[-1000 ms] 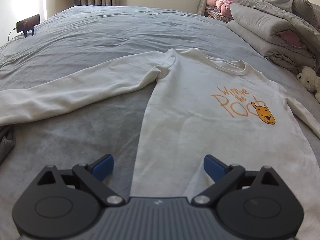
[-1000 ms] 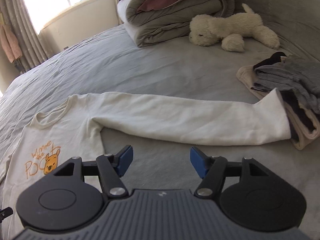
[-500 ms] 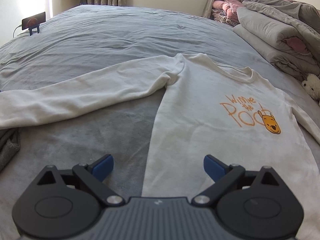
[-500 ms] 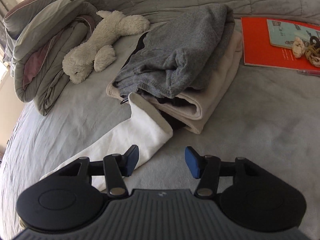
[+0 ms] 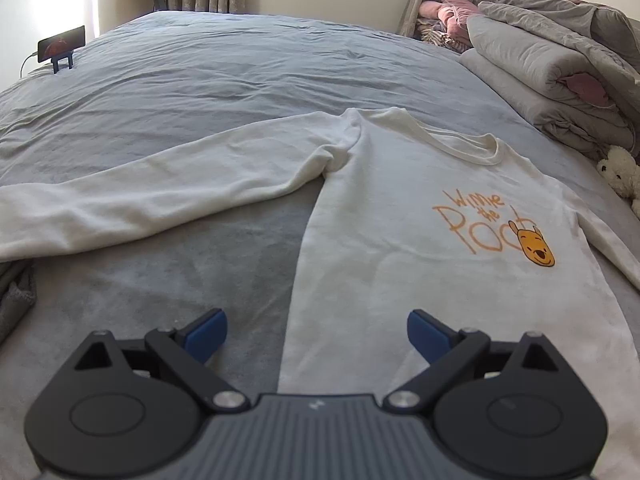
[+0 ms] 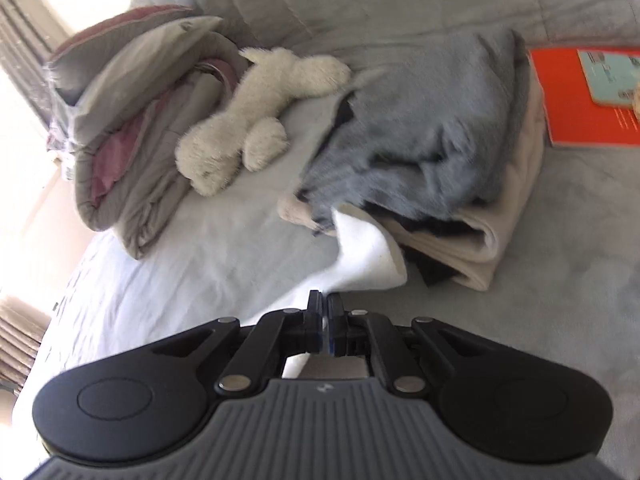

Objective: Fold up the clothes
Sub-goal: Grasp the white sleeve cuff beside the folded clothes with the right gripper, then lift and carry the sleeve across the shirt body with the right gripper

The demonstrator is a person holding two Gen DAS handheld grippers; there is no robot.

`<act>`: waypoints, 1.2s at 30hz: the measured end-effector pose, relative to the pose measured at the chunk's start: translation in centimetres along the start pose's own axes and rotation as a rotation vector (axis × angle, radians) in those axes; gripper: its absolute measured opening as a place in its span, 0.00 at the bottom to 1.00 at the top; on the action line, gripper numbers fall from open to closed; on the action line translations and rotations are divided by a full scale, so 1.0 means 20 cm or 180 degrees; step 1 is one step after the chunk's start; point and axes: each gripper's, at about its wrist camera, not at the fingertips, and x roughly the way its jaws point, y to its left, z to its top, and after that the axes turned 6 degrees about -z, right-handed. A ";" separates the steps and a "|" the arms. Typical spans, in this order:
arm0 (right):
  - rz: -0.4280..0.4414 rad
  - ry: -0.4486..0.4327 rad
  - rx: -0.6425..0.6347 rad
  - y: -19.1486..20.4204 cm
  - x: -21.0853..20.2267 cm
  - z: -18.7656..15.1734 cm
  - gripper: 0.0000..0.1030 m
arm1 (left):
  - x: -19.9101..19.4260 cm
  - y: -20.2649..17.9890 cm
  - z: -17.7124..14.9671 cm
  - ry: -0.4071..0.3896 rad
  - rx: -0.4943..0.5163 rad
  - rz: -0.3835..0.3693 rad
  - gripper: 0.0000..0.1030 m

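Observation:
A cream long-sleeved shirt (image 5: 400,248) with an orange Pooh print lies flat on the grey bed, front up. One sleeve (image 5: 160,196) stretches out to the left. My left gripper (image 5: 316,330) is open and empty, low over the shirt's side edge near the hem. My right gripper (image 6: 325,322) is shut on the other sleeve's cuff end (image 6: 366,258), lifting it beside a pile of folded clothes (image 6: 440,168).
Folded quilts (image 5: 552,64) and a white plush dog (image 6: 256,116) lie along the bed's head side. An orange book (image 6: 580,96) lies past the folded pile. A phone on a stand (image 5: 62,46) is at the far left corner. Grey cloth (image 5: 16,300) lies at the left edge.
My right gripper swung from the shirt body to the sleeve's cuff end, then closed on it. The left gripper shifted slightly left along the shirt's edge and stayed open.

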 end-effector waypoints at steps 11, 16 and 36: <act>0.0064 -0.0307 -0.0433 0.13 -0.03 -0.03 0.04 | -0.01 0.06 0.05 -0.0014 -0.0195 -0.0031 0.94; 0.0183 -0.0436 -0.0506 0.20 -0.08 -0.06 0.04 | -0.01 0.15 0.11 0.0011 -0.0456 -0.0049 0.94; 0.2042 0.0508 -0.2478 1.46 -0.40 -1.45 0.05 | -0.06 0.57 0.22 0.0060 -0.1668 -0.0150 0.92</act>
